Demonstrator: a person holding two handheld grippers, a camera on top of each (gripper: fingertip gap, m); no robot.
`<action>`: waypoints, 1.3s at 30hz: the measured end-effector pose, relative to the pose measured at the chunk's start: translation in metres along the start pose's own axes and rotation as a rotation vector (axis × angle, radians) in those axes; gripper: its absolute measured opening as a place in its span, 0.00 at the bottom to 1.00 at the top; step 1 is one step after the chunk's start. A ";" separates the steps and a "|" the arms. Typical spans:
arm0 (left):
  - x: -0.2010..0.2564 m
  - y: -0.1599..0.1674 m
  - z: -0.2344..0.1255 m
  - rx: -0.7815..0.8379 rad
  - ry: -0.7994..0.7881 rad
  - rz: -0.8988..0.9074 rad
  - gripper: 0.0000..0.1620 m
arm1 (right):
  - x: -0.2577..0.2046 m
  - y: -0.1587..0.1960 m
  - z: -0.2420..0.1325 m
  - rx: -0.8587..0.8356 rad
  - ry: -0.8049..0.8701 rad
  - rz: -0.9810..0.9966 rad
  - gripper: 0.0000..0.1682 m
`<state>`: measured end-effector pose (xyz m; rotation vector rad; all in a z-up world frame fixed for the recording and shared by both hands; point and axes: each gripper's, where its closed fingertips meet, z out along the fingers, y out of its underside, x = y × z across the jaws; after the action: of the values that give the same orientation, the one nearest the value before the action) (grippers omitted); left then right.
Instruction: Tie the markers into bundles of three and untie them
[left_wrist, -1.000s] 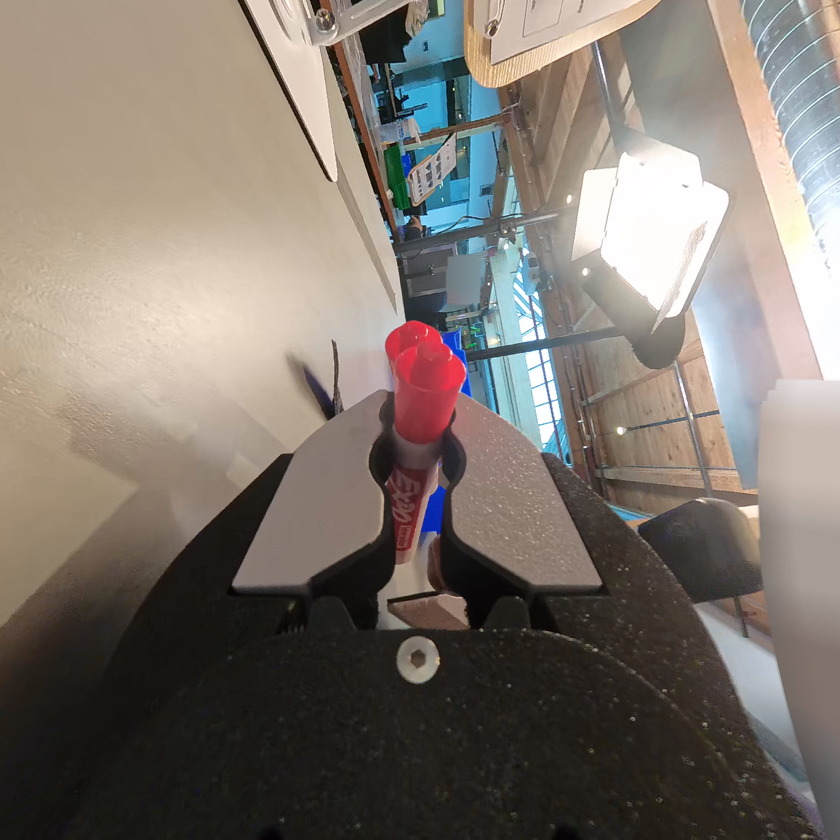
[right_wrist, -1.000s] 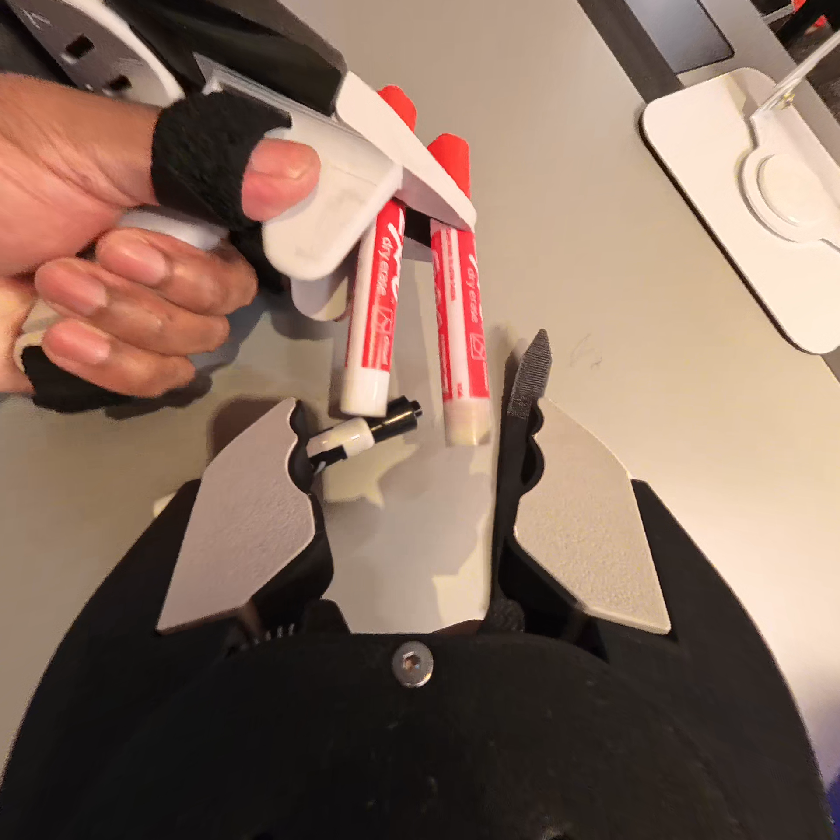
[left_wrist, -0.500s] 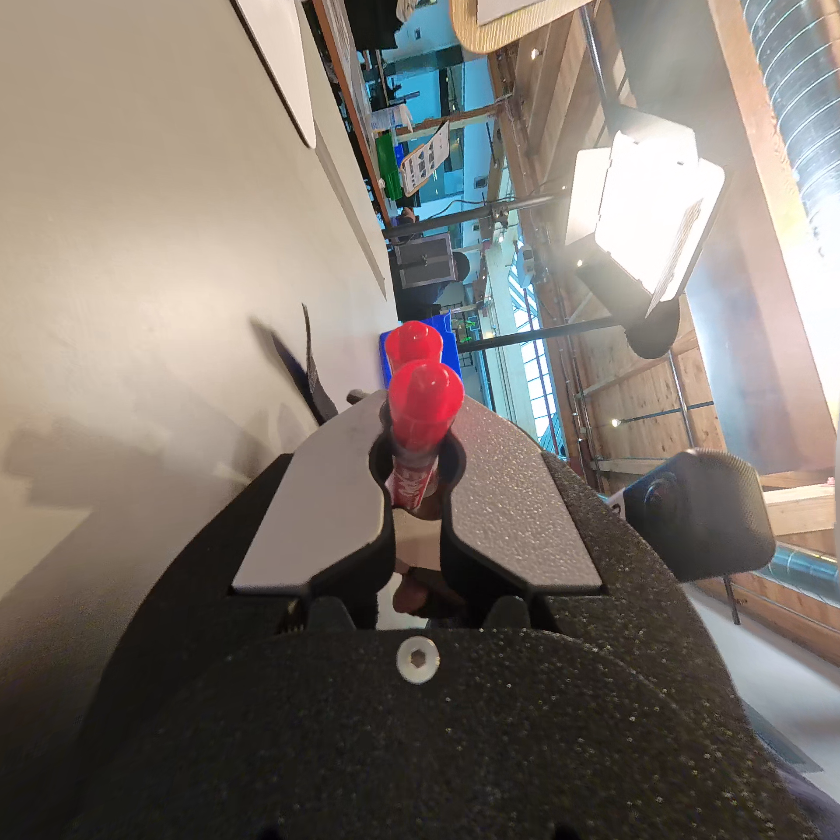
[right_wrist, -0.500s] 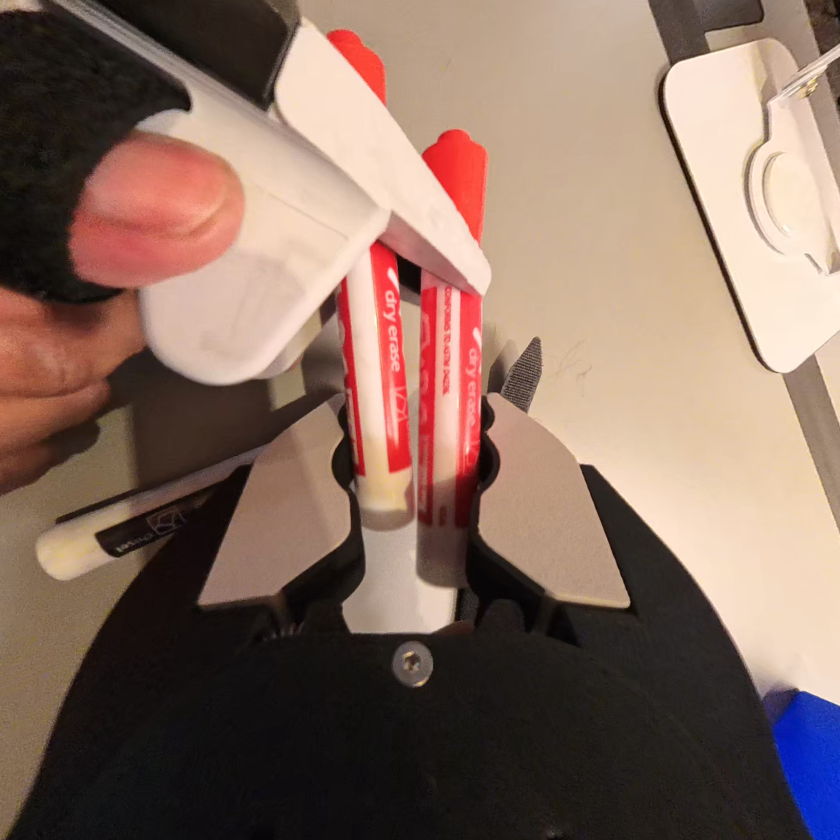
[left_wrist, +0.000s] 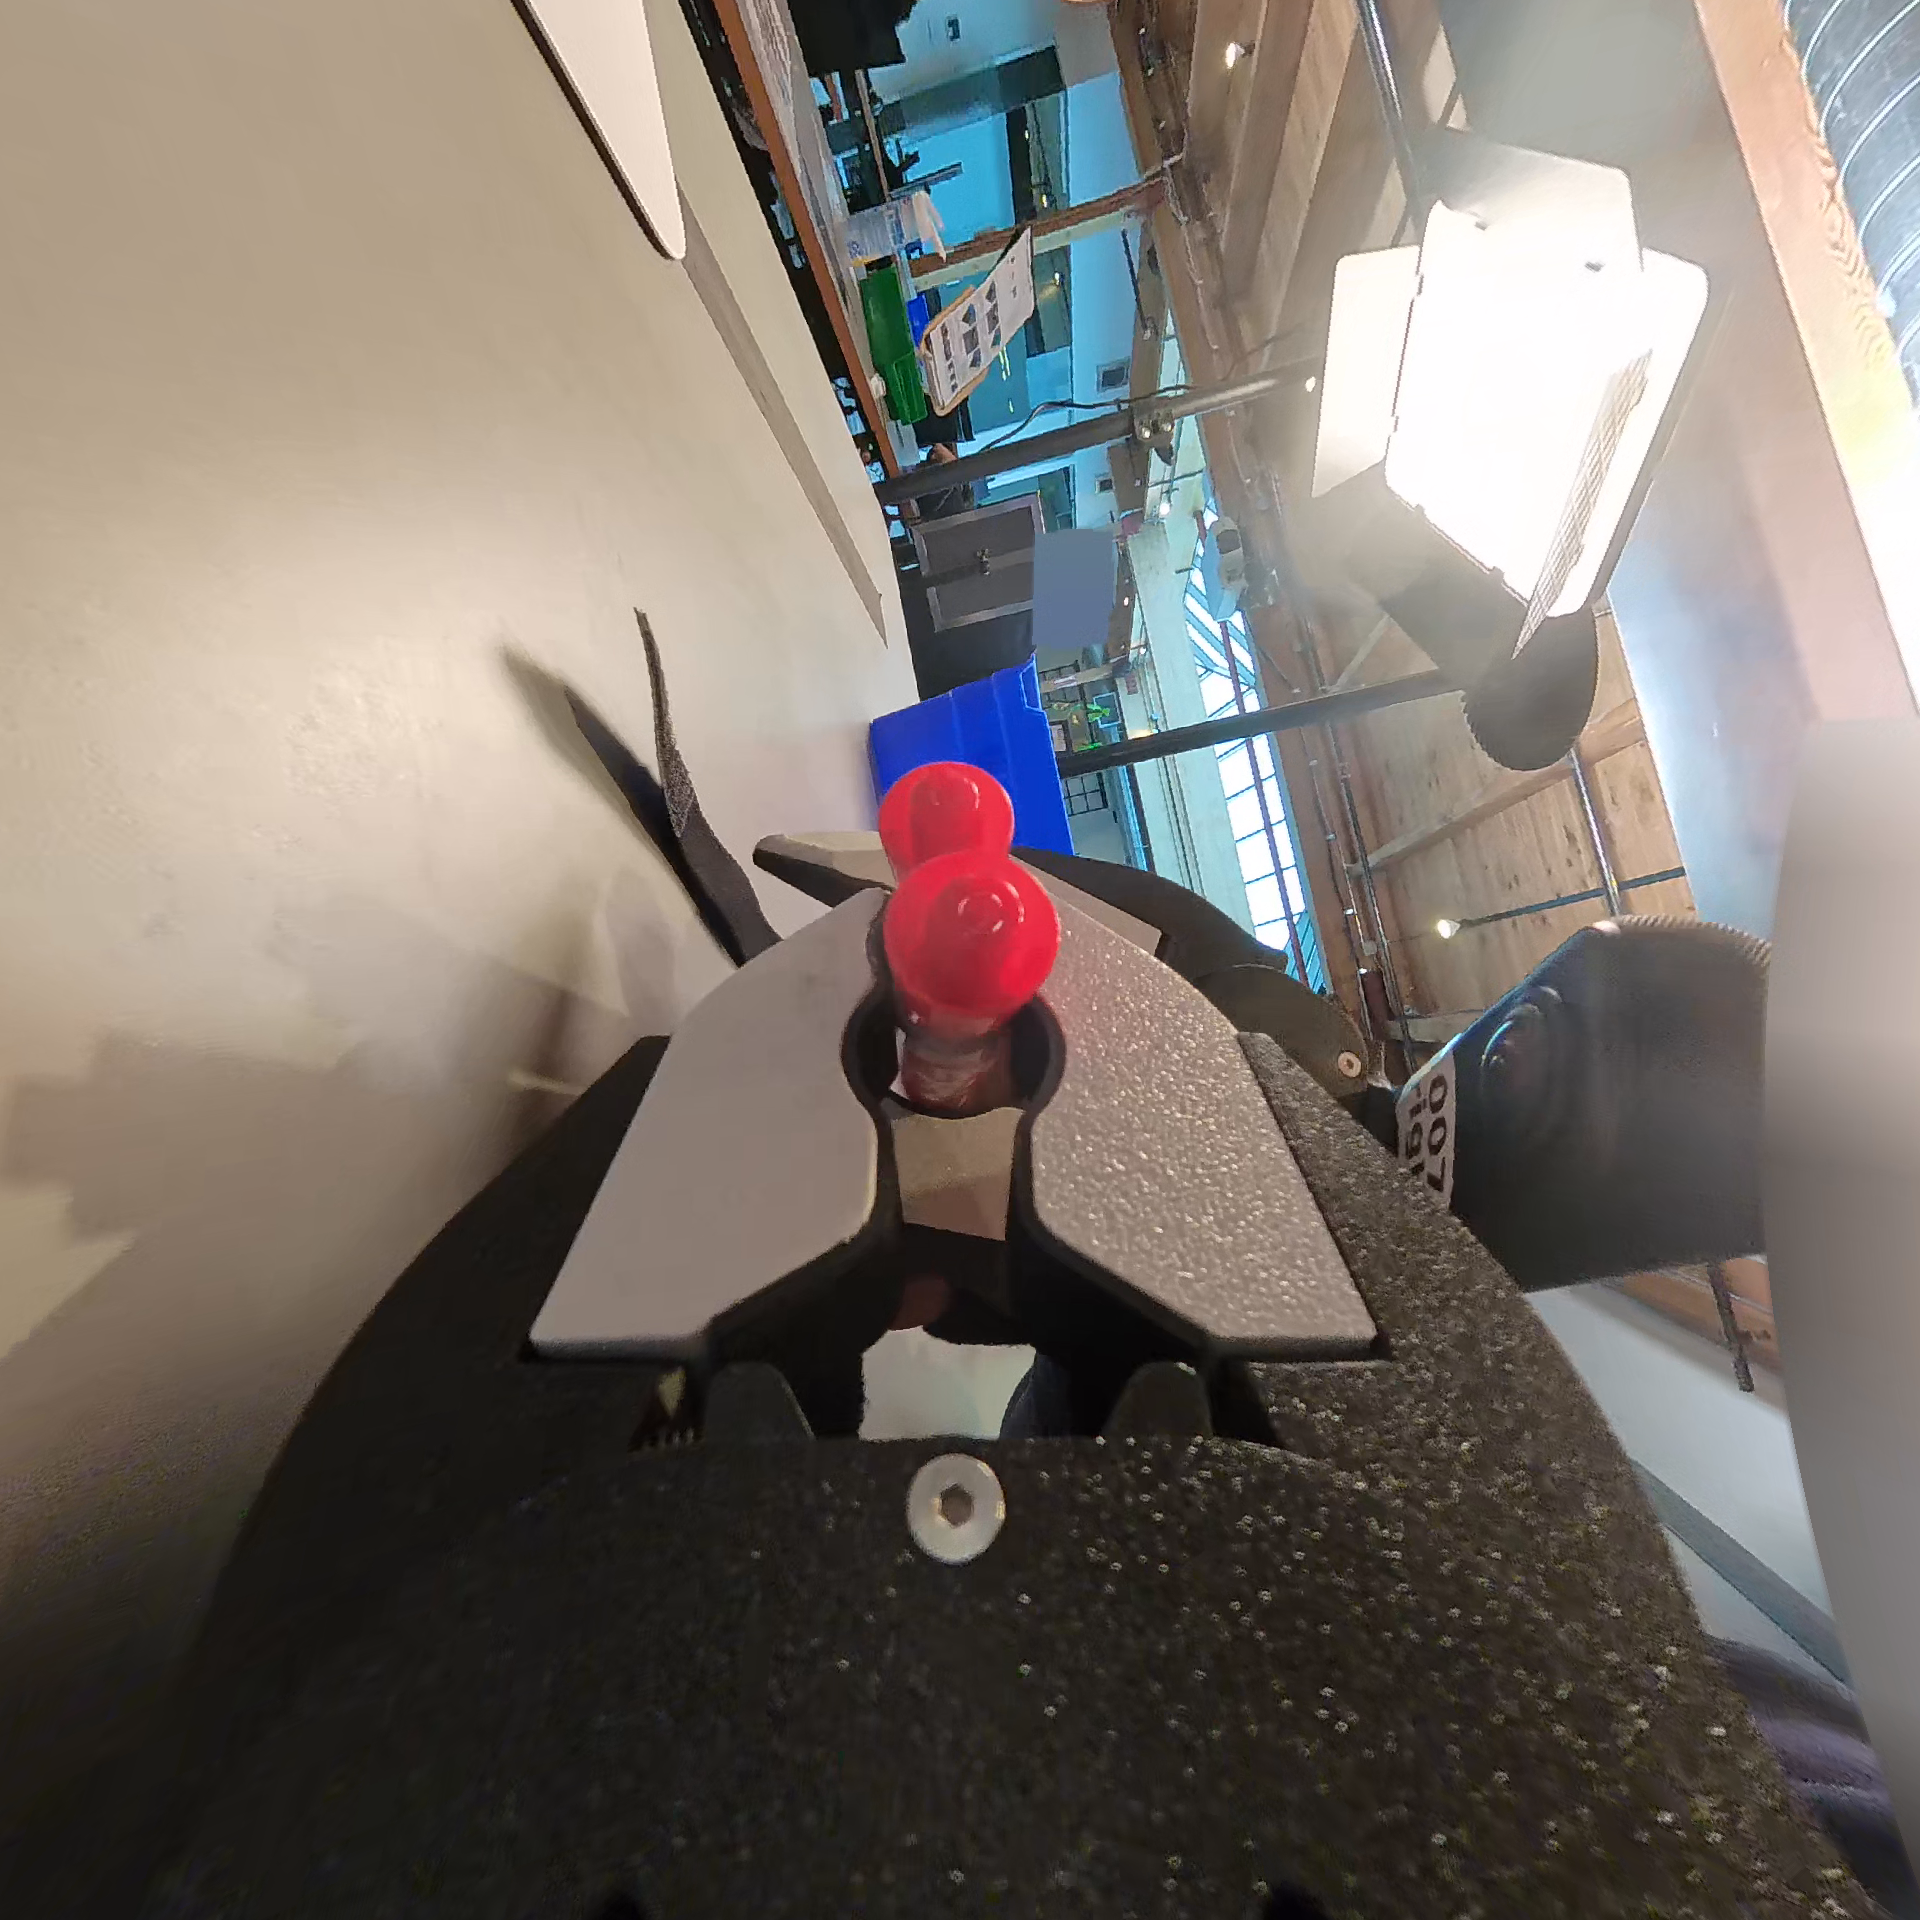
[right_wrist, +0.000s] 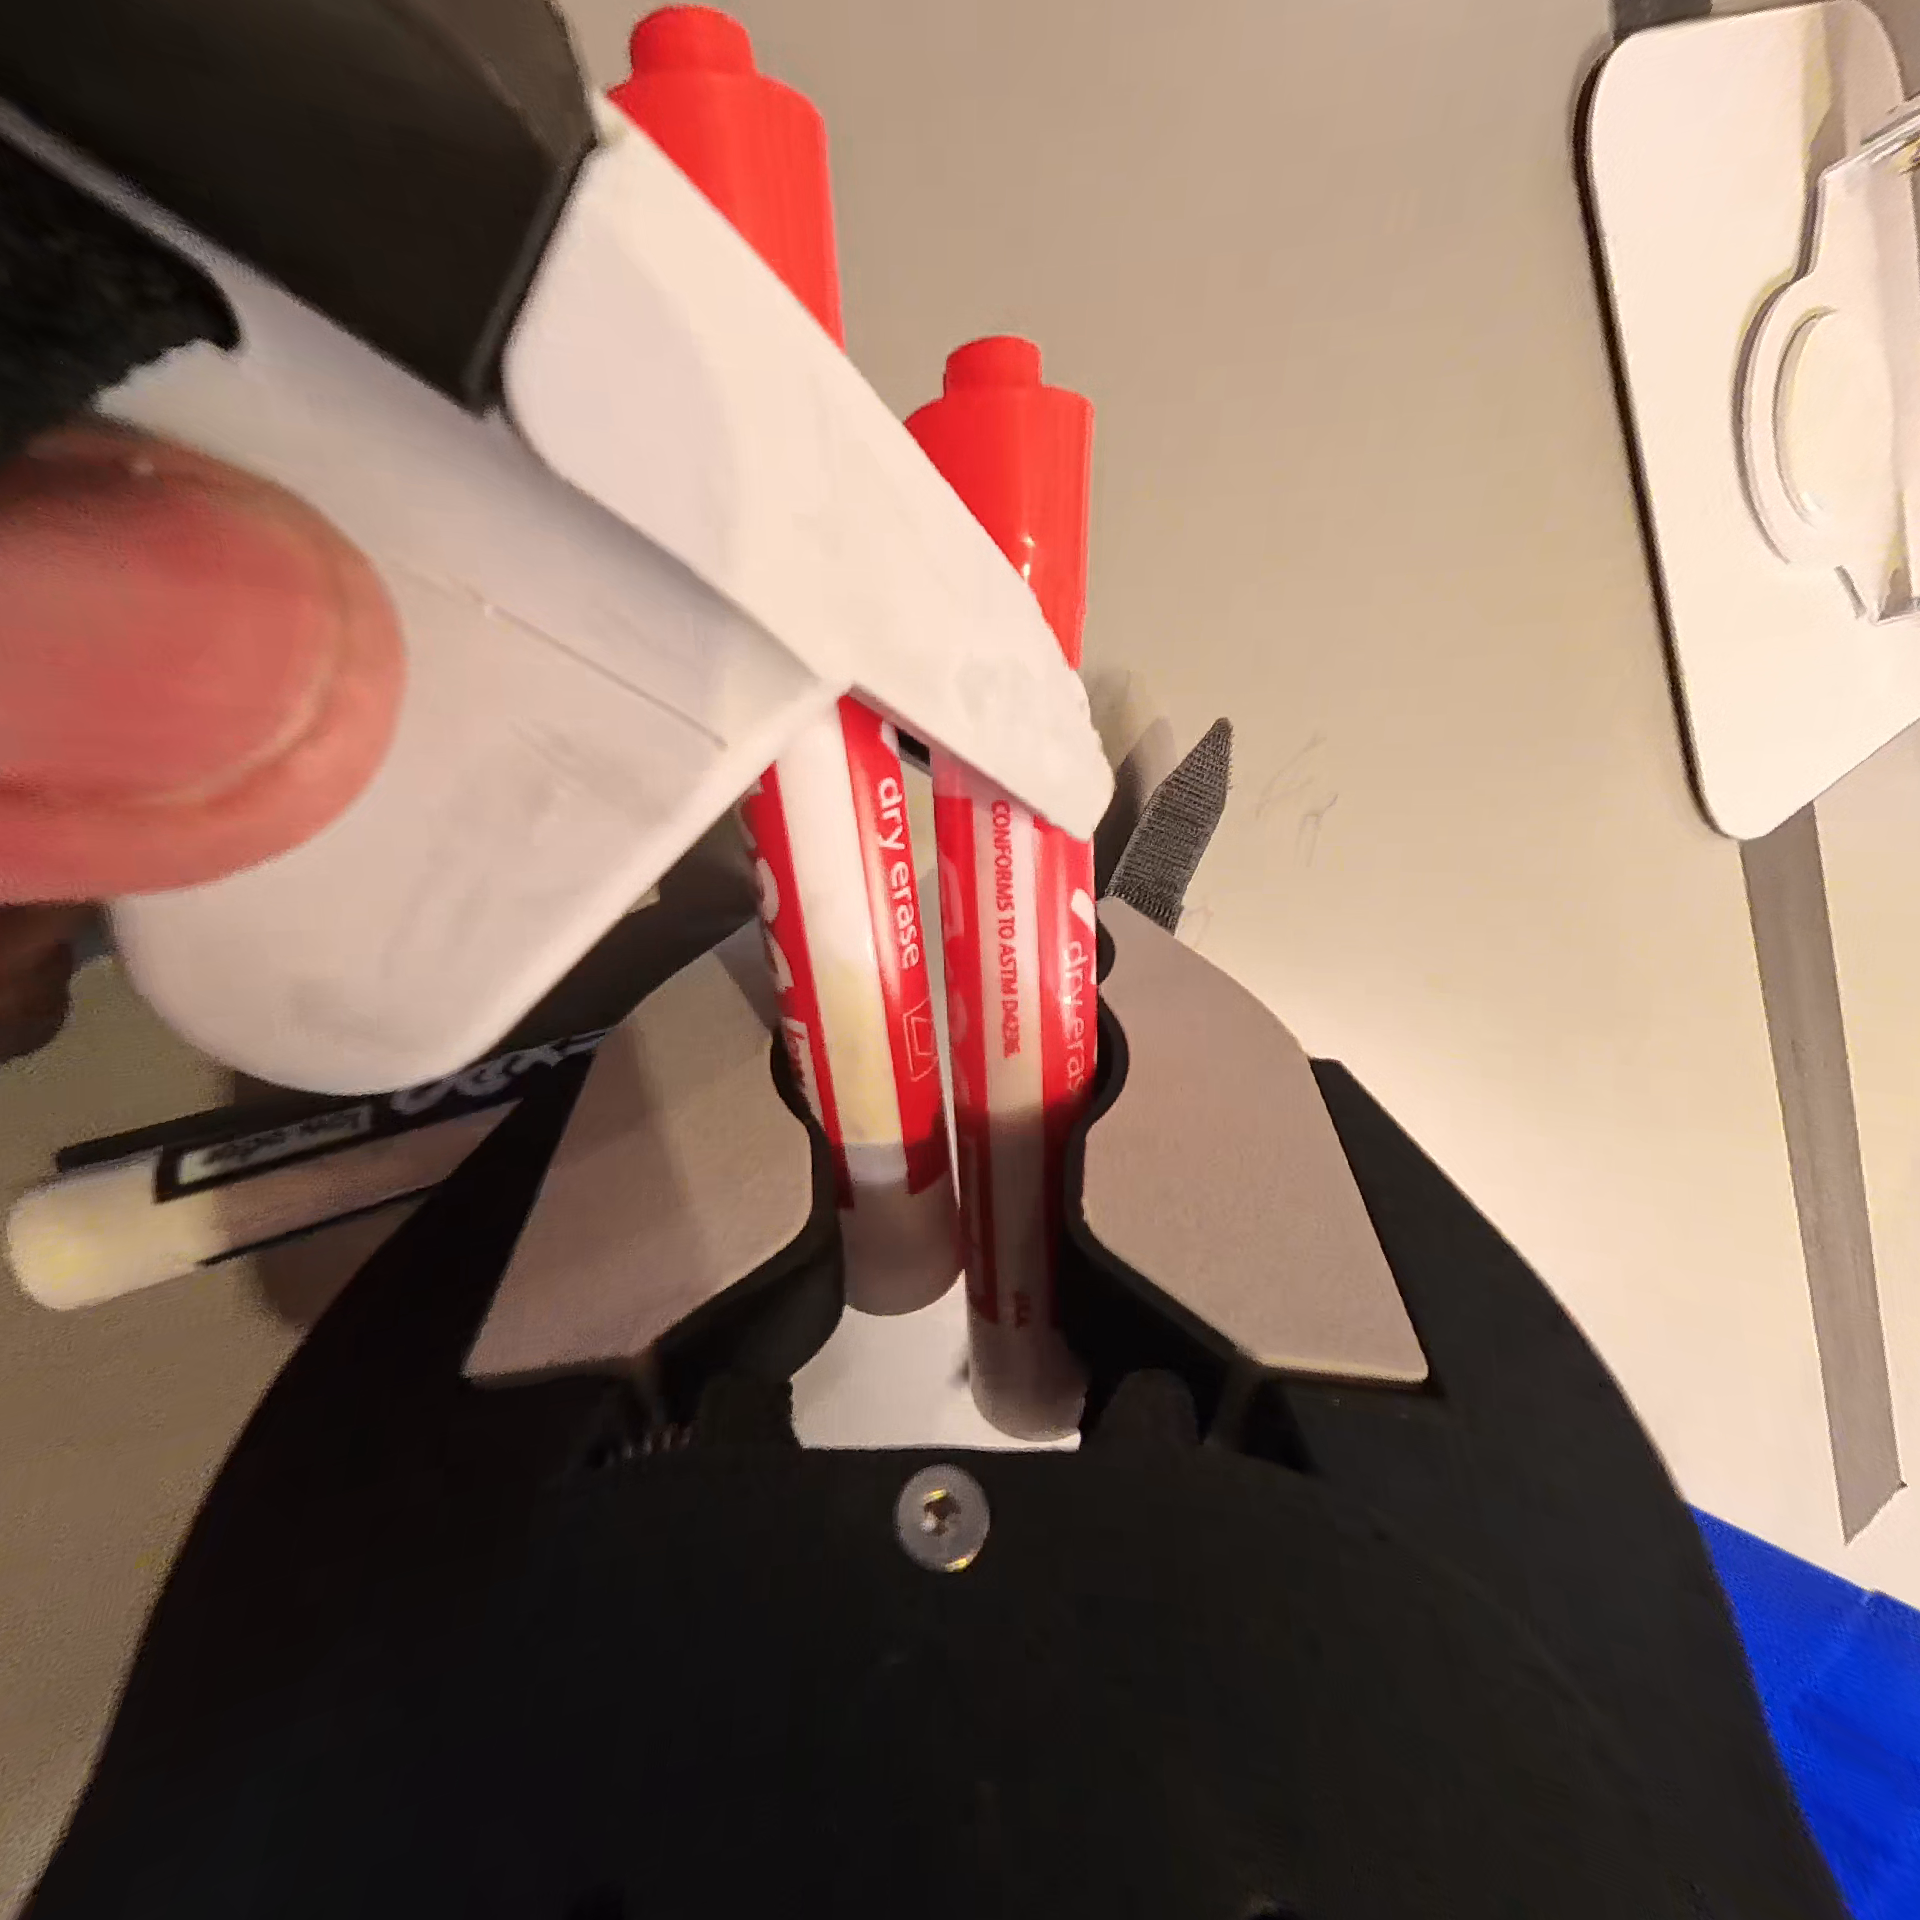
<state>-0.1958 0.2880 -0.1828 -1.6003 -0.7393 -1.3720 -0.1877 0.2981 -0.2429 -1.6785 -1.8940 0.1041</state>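
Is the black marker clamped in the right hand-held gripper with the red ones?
No: the black marker lies on the table, left of the right hand-held gripper.

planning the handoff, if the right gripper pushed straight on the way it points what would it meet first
Probably the left gripper: its white finger crosses the two red markers just ahead of the right gripper, which is shut on them. Depth is unclear; the grey strap lies slightly right.

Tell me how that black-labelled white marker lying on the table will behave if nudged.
The black-labelled white marker looks round and smooth, so it will probably roll sideways on the bare beige table. It seems rigid and light, likely skidding rather than bending.
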 end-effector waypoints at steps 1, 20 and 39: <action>0.000 0.002 0.001 -0.008 -0.005 0.002 0.11 | -0.003 0.004 -0.001 -0.023 -0.025 0.001 0.28; 0.006 0.026 0.021 -0.140 0.021 0.077 0.12 | 0.000 0.031 -0.014 -0.042 -0.185 -0.096 0.25; 0.008 0.012 0.014 -0.305 0.065 0.197 0.16 | 0.010 0.053 -0.027 -0.123 -0.250 -0.084 0.25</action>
<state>-0.1774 0.2945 -0.1778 -1.8004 -0.3324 -1.4332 -0.1284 0.3092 -0.2407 -1.7304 -2.1931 0.1733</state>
